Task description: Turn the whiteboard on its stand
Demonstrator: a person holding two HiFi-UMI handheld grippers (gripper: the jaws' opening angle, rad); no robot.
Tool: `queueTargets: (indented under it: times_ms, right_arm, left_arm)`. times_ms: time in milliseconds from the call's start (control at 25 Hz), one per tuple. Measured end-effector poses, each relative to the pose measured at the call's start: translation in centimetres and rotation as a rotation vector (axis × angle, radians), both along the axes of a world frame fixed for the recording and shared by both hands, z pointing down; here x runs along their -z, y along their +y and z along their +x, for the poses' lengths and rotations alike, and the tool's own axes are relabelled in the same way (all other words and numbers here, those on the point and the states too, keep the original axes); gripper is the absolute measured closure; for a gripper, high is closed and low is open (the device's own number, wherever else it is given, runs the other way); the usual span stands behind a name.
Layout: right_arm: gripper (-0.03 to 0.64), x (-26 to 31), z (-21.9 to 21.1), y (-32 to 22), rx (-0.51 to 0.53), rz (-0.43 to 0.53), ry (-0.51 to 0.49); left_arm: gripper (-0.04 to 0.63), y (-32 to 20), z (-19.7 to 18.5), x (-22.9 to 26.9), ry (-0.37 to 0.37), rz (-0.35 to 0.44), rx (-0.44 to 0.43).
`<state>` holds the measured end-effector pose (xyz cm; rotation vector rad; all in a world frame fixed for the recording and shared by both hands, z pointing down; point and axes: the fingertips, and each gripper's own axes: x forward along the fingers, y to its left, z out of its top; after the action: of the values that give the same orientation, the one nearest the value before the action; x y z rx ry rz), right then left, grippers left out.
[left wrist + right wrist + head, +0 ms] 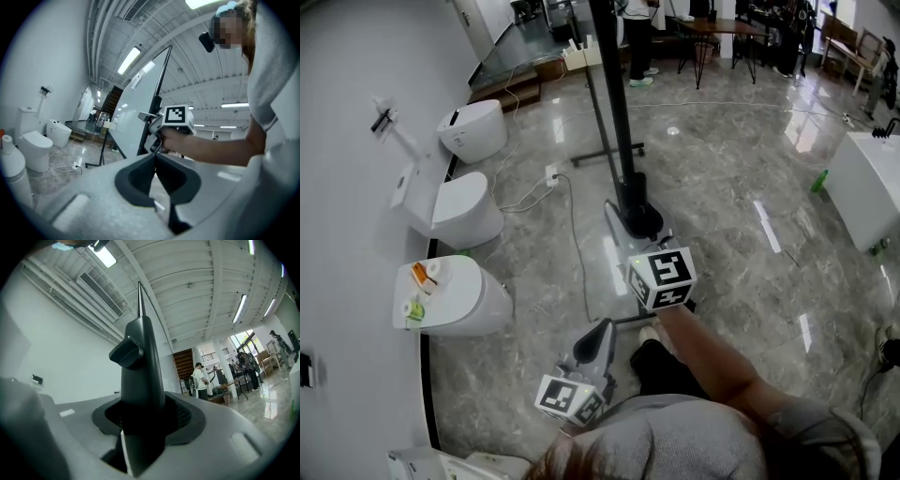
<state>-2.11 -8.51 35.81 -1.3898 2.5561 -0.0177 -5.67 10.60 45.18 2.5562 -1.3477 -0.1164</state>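
Note:
From the head view the whiteboard [612,84] shows edge-on as a dark line running up the frame, and its stand's foot [609,155] rests on the grey stone floor. My right gripper [637,225] is shut on the board's black side post, just below a black knob [126,352]. In the right gripper view that post [140,366] fills the gap between the pads. The left gripper [602,328] hangs lower and nearer to me, apart from the board. Its tips [154,157] meet with nothing between them. Beyond them stand the white board panel [136,112] and the right gripper's marker cube [177,116].
Three toilets [459,211] line the left wall. A cable and socket [551,173] lie on the floor near the stand. A white cabinet [867,187] and a green bottle [818,180] are at the right. A person [637,37] and a table [722,28] are far back.

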Motion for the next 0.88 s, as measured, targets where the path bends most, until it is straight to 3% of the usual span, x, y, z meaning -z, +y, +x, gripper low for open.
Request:
queueTargets:
  times_ms: [880]
  right_arm:
    - [0.405, 0.0, 1.4, 7.2, 0.037, 0.009, 0.01]
  left_arm:
    - [0.598, 5.1, 2.1, 1.1, 0.006, 0.029, -0.018]
